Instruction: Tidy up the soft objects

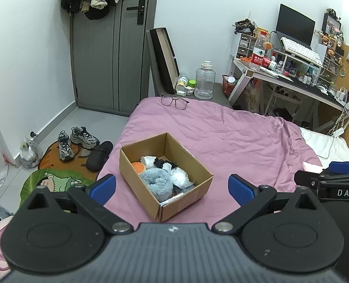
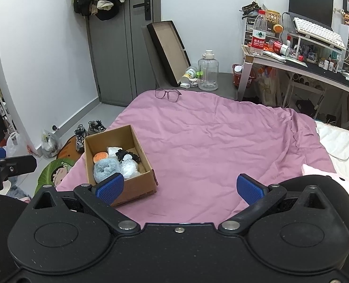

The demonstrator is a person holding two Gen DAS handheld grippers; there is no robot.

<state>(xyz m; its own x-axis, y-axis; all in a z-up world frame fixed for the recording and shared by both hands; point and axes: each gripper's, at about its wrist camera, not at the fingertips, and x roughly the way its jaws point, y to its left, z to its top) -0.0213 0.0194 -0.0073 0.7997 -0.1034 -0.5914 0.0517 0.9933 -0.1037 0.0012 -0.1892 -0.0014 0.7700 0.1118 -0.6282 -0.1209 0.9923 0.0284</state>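
Observation:
An open cardboard box (image 1: 186, 195) (image 2: 136, 185) sits on the pink bed sheet near the bed's left edge. Inside lie a fluffy grey-blue ring (image 1: 156, 181) (image 2: 105, 168), an orange round piece (image 1: 137, 166) (image 2: 99, 156), white soft pieces (image 1: 180, 176) (image 2: 129, 167) and a black lacy item (image 1: 162, 162) (image 2: 125, 154). My left gripper (image 1: 172, 187) hovers open just in front of the box, nothing between its blue pads. My right gripper (image 2: 180, 188) is open too, to the right of the box, over bare sheet. In the left wrist view the right gripper (image 1: 334, 176) shows at the right edge.
Glasses (image 1: 174, 101) (image 2: 167, 93) lie at the far end of the pink sheet (image 1: 233, 136) (image 2: 209, 136). A clear jug (image 1: 204, 80) and a leaning frame (image 1: 164, 59) stand beyond. Shoes (image 1: 80, 141) and mats lie on the floor left. A cluttered desk (image 1: 292, 70) is far right.

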